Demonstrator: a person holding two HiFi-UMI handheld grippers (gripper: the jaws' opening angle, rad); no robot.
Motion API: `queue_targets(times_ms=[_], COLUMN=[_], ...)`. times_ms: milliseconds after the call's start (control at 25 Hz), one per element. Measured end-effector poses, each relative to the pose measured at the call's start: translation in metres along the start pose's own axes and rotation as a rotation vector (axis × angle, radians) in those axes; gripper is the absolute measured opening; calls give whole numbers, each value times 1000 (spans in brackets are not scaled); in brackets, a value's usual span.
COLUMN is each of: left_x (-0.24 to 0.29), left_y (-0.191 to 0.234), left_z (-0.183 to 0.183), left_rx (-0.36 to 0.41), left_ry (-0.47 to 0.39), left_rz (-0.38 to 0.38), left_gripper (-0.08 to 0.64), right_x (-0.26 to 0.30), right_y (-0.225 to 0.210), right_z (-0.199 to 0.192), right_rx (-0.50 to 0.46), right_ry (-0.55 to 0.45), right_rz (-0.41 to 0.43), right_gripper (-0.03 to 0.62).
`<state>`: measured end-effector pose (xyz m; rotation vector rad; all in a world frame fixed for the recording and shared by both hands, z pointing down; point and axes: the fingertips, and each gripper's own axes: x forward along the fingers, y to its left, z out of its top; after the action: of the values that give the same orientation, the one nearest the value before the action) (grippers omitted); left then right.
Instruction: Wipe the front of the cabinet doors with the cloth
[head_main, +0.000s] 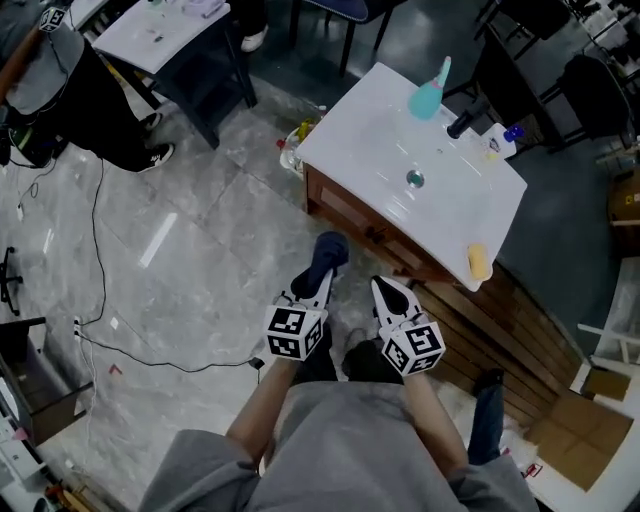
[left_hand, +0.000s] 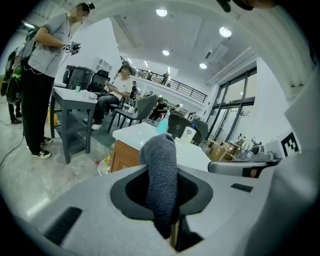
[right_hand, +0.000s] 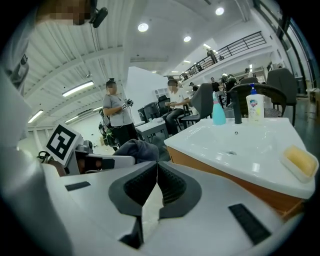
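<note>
1. Grey cloth is clamped in the left gripper at centre frame of the head view, near the wooden cabinet doors.
2. Press its bunched end flat on the wood and sweep evenly.
3. Hold the right gripper, jaws together and empty, clear of the doors.

Looking steeply down: the left gripper has a dark cloth bunched at its tip, close to the wooden cabinet front. The right gripper sits just beside it, both marker cubes facing up. On the white sink top a teal bottle stands near the black faucet, and a yellow sponge lies at the edge. A black cable trails over the grey floor.
</note>
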<state>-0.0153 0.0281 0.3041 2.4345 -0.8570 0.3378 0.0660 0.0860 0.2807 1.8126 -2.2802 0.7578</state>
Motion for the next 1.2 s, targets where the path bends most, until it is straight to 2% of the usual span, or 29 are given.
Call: queue_targets(times_ms=[280, 600, 840, 1200], left_x=[29, 62, 84, 122], left_y=[40, 81, 96, 141], left_z=[-10, -30, -48, -68], left_rx=[-31, 0, -31, 10], left_ry=[-15, -26, -42, -91], left_rz=[35, 101, 145, 195], left_gripper=[67, 67, 67, 67], right_x=[33, 66, 87, 117], right_y=[-16, -36, -60, -79], right_z=[-13, -27, -36, -62], right_rx=[-5, -9, -10, -17], right_ry=[45, 91, 122, 145], right_rz=[-5, 62, 84, 112], right_gripper=[11, 11, 11, 11])
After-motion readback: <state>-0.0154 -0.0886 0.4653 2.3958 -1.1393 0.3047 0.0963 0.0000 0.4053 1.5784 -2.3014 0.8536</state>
